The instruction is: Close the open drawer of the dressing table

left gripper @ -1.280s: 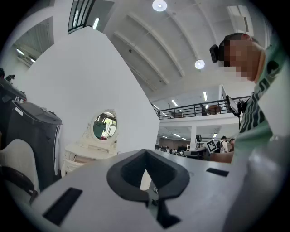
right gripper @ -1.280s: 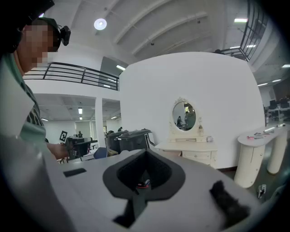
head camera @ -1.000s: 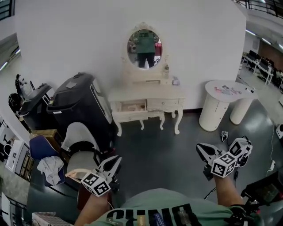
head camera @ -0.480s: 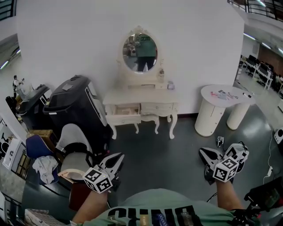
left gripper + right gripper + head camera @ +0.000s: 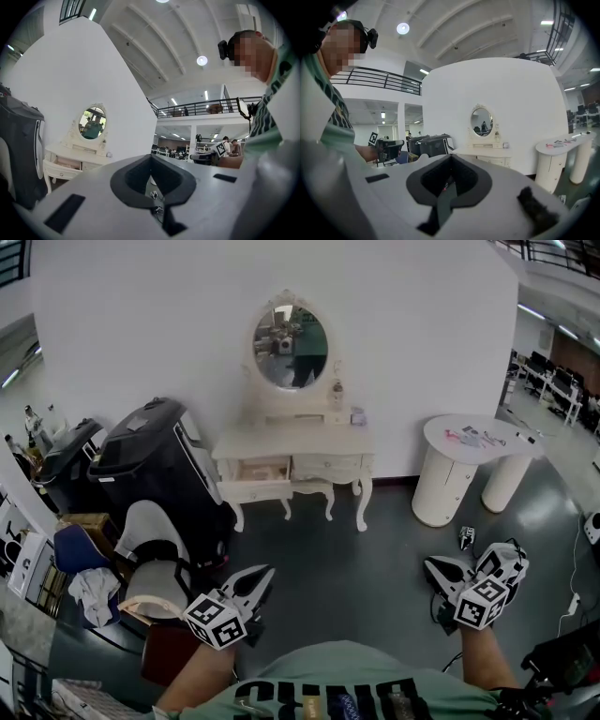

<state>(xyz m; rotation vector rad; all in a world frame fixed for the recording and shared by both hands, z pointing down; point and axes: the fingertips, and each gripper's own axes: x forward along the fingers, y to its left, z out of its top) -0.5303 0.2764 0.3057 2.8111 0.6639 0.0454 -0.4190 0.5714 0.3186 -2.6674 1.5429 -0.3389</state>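
Observation:
The cream dressing table [image 5: 323, 442] stands against the white wall under an oval mirror [image 5: 290, 343]. Its left drawer [image 5: 258, 470] is pulled out; the right one is flush. In the left gripper view the open drawer [image 5: 68, 163] shows far off at the left. My left gripper [image 5: 257, 578] is low in the head view, well short of the table, jaws shut and empty. My right gripper [image 5: 436, 570] hovers over the floor at the right, also shut on nothing. The right gripper view shows the dressing table [image 5: 487, 157] in the distance.
Big black bins [image 5: 159, 460] stand left of the dressing table, with a grey chair [image 5: 155, 549] and clutter in front of them. White round tables [image 5: 464, 465] stand at the right. A small object [image 5: 466, 538] lies on the dark floor near my right gripper.
Both grippers have been carried level across the floor and the head view has shifted, so the dressing table sits a little further left. The jaws have stayed shut.

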